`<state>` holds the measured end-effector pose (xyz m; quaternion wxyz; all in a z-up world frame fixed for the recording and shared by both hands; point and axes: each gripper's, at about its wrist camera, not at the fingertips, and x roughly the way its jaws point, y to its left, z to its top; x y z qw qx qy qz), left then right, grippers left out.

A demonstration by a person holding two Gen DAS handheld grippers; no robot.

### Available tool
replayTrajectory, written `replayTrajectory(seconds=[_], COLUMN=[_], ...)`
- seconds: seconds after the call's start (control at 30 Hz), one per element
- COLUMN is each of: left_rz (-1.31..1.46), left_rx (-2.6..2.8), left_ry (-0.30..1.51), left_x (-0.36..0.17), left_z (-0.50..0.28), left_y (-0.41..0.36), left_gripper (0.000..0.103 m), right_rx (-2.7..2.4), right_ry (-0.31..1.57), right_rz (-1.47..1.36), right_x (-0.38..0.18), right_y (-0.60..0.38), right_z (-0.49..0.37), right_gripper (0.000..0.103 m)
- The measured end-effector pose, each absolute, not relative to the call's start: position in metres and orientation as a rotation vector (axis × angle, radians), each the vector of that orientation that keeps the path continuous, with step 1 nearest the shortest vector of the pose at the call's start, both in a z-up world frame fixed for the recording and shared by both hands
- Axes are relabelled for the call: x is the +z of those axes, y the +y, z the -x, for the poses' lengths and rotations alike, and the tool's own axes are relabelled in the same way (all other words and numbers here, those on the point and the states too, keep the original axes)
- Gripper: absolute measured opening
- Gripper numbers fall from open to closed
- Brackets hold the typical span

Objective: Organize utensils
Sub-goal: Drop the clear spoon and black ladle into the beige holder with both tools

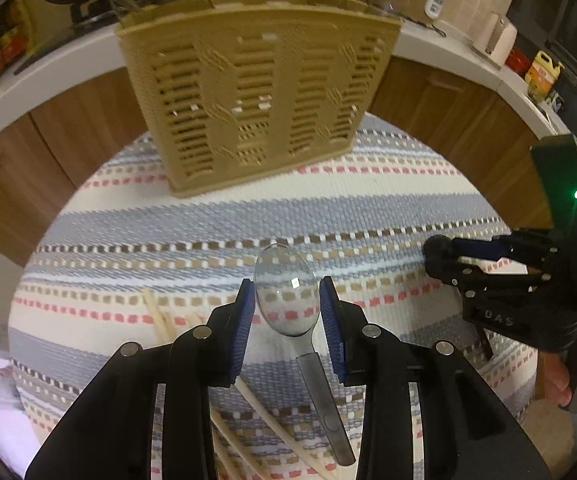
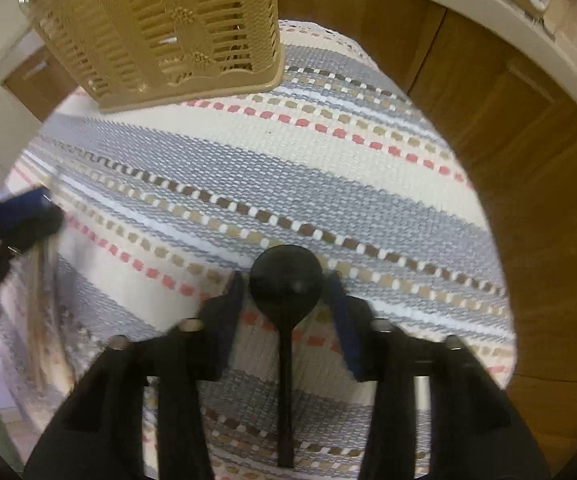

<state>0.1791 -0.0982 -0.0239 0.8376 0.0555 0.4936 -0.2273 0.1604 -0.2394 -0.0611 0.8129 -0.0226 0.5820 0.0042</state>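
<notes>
On the left side of the desk [image 1: 368,200], which is covered by a striped woven cloth, pale wooden chopsticks [image 1: 156,312] lie loose, partly hidden under the left hand-held gripper [image 1: 287,312]. That gripper's jaws stand apart, released, one on each side of the bowl of a metal spoon [image 1: 286,300]; whether the blue pads touch the bowl cannot be told. The spoon lies on the cloth with its bowl pointing away and its handle running near, toward the camera.

Beyond it, at the far side of the desk, a tan slotted plastic utensil basket [image 1: 256,96] stands upright on the cloth.

To the right, the right hand-held gripper [image 2: 287,300] is also released, its jaws spread on either side of the round head of a black spoon [image 2: 285,276]. This spoon lies flat on the cloth too, head away and thin handle coming near. The picture is blurred there, so contact cannot be told.
</notes>
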Motion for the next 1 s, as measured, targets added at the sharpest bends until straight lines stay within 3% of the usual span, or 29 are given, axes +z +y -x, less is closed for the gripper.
replayTrajectory(seconds=[0.17, 0.2, 0.23, 0.67, 1.0], left_rz=[-0.113, -0.112, -0.112, 0.025, 0.071], left_rx=[-0.465, -0.463, -0.462, -0.510, -0.519], left_ry=[0.992, 0.981, 0.975, 0.964, 0.711], left_x=[-0.010, -0.007, -0.006, 0.005, 0.071], left_z=[-0.175, -0.173, -0.172, -0.181, -0.153], left_y=[-0.091, -0.089, -0.089, -0.064, -0.048], left_gripper=[0.029, 0.019, 0.000, 0.000, 0.000], right_rx=[0.037, 0.052, 0.063, 0.141, 0.211], right_ry=[1.219, 1.212, 1.199, 1.047, 0.793], right_rz=[0.030, 0.007, -0.007, -0.038, -0.058], right_x=[-0.059, -0.058, -0.056, -0.023, 0.045], right_y=[-0.241, -0.242, -0.244, -0.240, -0.230], right_z=[-0.158, -0.156, -0.154, -0.135, -0.110], right_gripper=[0.033, 0.033, 0.033, 0.033, 0.033])
